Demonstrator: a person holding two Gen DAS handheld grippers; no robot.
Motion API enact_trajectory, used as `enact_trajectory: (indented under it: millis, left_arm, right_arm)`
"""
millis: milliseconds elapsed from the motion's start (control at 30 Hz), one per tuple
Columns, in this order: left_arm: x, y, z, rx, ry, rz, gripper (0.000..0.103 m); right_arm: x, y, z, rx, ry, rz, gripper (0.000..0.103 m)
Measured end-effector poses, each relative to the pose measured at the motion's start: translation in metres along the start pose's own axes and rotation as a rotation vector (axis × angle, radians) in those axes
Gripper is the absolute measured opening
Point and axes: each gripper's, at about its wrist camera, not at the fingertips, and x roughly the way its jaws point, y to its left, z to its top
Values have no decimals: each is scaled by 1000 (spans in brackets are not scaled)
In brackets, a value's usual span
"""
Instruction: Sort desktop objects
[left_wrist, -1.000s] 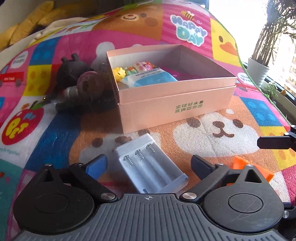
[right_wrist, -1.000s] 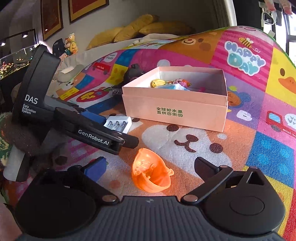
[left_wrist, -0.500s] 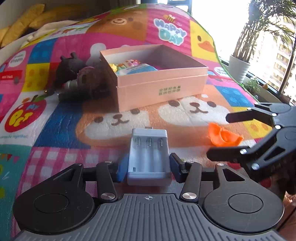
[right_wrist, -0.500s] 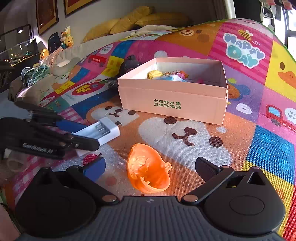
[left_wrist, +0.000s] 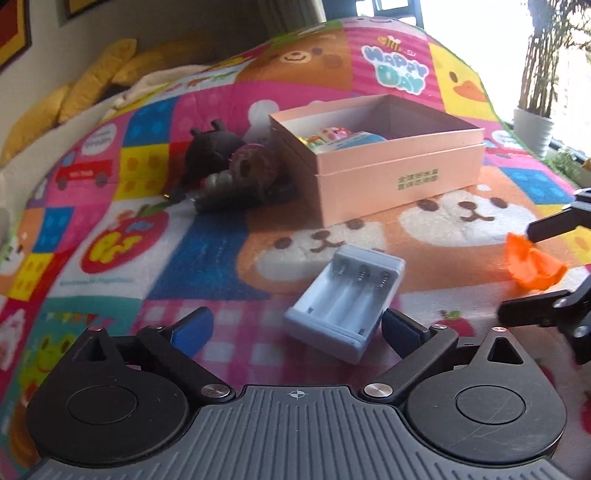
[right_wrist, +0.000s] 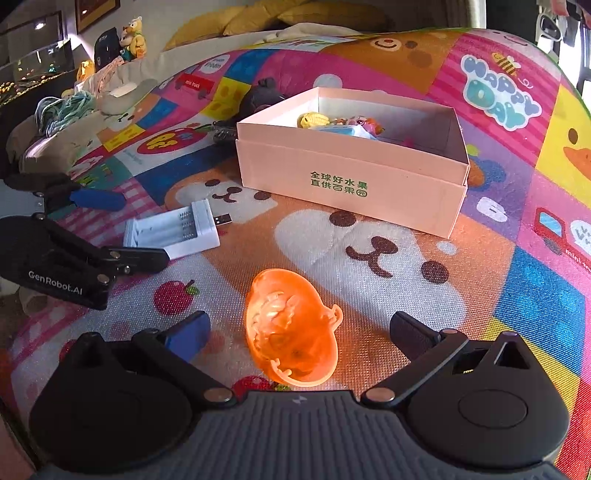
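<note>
1. Pink cardboard box (right_wrist: 351, 177): open-topped, green print on its front wall, standing on the patchwork play mat (right_wrist: 535, 295). Judged the sorting bin. It already holds a yellow toy (right_wrist: 313, 119), a multicoloured toy figure (right_wrist: 364, 123) and a blue-and-white packet (left_wrist: 352, 140), so the task looks partly done.
2. Battery charger (left_wrist: 345, 301): pale blue-grey, three empty slots with springs showing, USB plug visible in the right wrist view. It lies flat on the mat, in front of the box and well apart from it. Not yet sorted.
3. Orange plastic shell (right_wrist: 291, 332): translucent, egg-shaped half, hollow side up with moulded relief inside and small tabs on its rim. It lies on the mat near the charger. Not yet sorted.
4. Dark plush toys (left_wrist: 236, 166): a cluster just beside the box's left wall, outside it. Apparently left to sort; details too dim to tell.
5. Left gripper (left_wrist: 297, 326): spread wide, holding nothing; the charger's near end lies between its fingers, close to the right-hand one.
6. Right gripper (right_wrist: 299, 332): spread wide, empty; the orange shell sits between its fingers, clear of both.
</note>
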Motion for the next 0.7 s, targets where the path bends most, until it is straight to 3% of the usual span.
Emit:
enact_trajectory:
  millis: [67, 133, 200, 333, 400, 633, 700]
  left_arm:
    - [4, 5, 1, 34, -7, 122, 103]
    - [7, 13, 4, 8, 5, 162, 103]
    - [4, 21, 8, -51, 10, 99, 103]
    - [-2, 22, 14, -177, 20, -134, 103]
    - [1, 13, 18, -185, 16, -178, 103]
    - [28, -24, 30, -63, 2, -65, 103]
    - [36, -21, 32, -88, 22, -46, 103]
  right_arm:
    - [0, 0, 0, -3, 0, 0, 103]
    - [0, 0, 0, -4, -1, 0, 103]
    - [0, 0, 0, -4, -3, -1, 103]
    - [0, 0, 0, -4, -3, -2, 103]
    - [0, 0, 0, -4, -3, -3, 103]
    - [0, 0, 0, -4, -3, -2, 103]
    - [0, 0, 0, -4, -3, -2, 103]
